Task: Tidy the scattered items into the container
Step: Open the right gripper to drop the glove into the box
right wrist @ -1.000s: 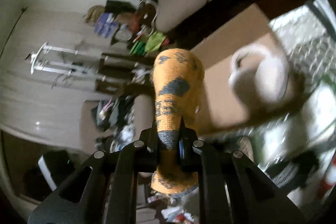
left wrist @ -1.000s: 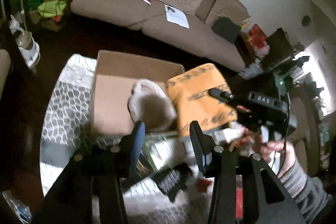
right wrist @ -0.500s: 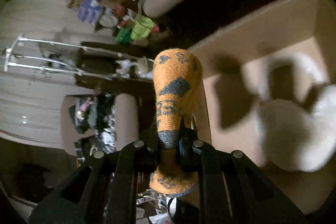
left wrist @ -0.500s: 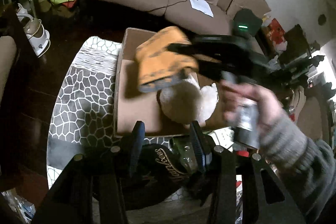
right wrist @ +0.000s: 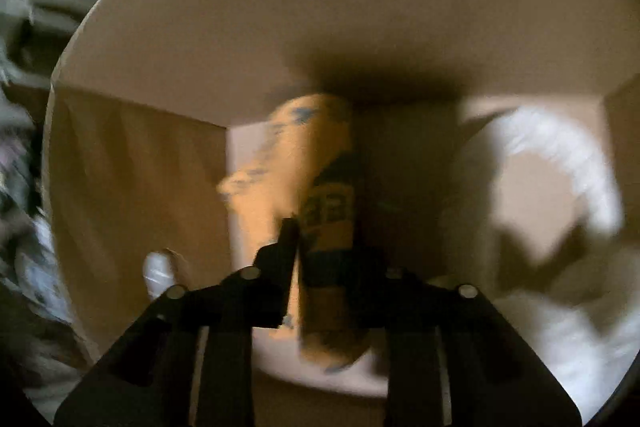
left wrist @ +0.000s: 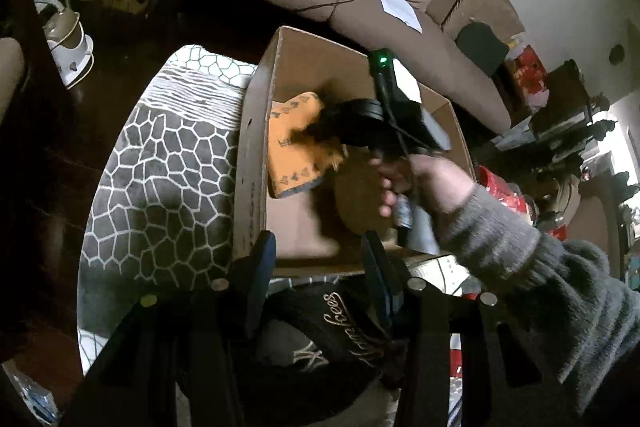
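Now my right gripper point(right wrist: 322, 251) opens inside the cardboard box point(left wrist: 256, 163), orange sock point(right wrist: 320, 187) seemingly still between jaws; left gripper point(left wrist: 316, 267) unclenched over black cap point(left wrist: 320, 347), patterned cloth point(left wrist: 160, 179) beside.

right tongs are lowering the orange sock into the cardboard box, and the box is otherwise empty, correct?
Not empty. The right wrist view shows a white fluffy item already in the cardboard box, beside the orange sock between the opening right tongs. The rest holds.
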`<action>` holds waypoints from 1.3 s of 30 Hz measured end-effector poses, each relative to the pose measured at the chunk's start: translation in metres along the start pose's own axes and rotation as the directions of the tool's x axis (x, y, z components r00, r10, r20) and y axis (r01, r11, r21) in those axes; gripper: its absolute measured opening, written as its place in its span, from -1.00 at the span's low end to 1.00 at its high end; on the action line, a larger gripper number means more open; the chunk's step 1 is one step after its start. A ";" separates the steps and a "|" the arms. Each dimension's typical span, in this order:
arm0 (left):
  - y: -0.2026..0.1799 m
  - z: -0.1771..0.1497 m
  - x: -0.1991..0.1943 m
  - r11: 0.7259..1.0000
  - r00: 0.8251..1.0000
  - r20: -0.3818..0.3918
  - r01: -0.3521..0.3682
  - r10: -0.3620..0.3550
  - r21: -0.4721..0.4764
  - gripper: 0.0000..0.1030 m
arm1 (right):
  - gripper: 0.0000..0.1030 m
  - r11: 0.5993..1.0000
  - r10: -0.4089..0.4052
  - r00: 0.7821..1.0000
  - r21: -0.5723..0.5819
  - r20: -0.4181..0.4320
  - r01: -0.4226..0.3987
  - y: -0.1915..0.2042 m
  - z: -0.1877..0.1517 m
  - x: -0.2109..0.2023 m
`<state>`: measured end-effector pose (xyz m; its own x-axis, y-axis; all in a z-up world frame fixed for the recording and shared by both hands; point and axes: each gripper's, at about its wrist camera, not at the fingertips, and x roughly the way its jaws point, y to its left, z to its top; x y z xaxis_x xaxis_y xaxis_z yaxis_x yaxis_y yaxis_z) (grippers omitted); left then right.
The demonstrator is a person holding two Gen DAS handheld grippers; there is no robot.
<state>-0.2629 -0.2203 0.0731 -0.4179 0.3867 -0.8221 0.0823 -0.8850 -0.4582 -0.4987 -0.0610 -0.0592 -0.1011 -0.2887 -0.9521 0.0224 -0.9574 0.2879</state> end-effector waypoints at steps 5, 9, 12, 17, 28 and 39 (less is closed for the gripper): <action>-0.001 0.016 0.011 1.000 1.000 -0.011 -0.002 0.002 0.020 -0.14 | -0.50 0.995 0.075 0.997 -0.066 0.000 -0.074 -0.005 -0.012 -0.032; -0.001 0.019 0.012 1.000 1.000 -0.018 -0.004 0.005 0.026 -0.14 | -0.54 0.981 0.061 0.992 -0.174 -0.115 -0.080 0.008 -0.024 -0.022; -0.006 0.021 0.014 0.999 1.000 -0.015 0.000 0.000 0.035 -0.14 | -0.54 0.963 0.020 0.986 -0.262 -0.168 -0.064 0.025 -0.036 -0.007; -0.010 0.019 0.017 0.999 1.000 -0.018 0.006 -0.005 0.046 -0.14 | -0.54 0.942 -0.060 0.966 -0.334 -0.253 -0.029 0.060 -0.055 0.027; 0.000 0.008 0.016 1.000 1.000 -0.028 0.012 -0.012 0.000 -0.14 | -0.53 0.986 0.109 0.940 -0.088 -0.324 -0.144 0.047 -0.035 0.063; -0.011 -0.008 0.008 1.000 0.998 -0.056 0.023 -0.022 0.010 -0.14 | -0.47 0.946 0.320 0.939 -0.001 -0.124 -0.323 -0.018 -0.081 -0.086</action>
<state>-0.2603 -0.2057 0.0683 -0.3687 0.4200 -0.8293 0.0634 -0.8787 -0.4732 -0.4094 -0.0198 0.0092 0.0357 -0.5788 -0.8147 0.0545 -0.8129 0.5799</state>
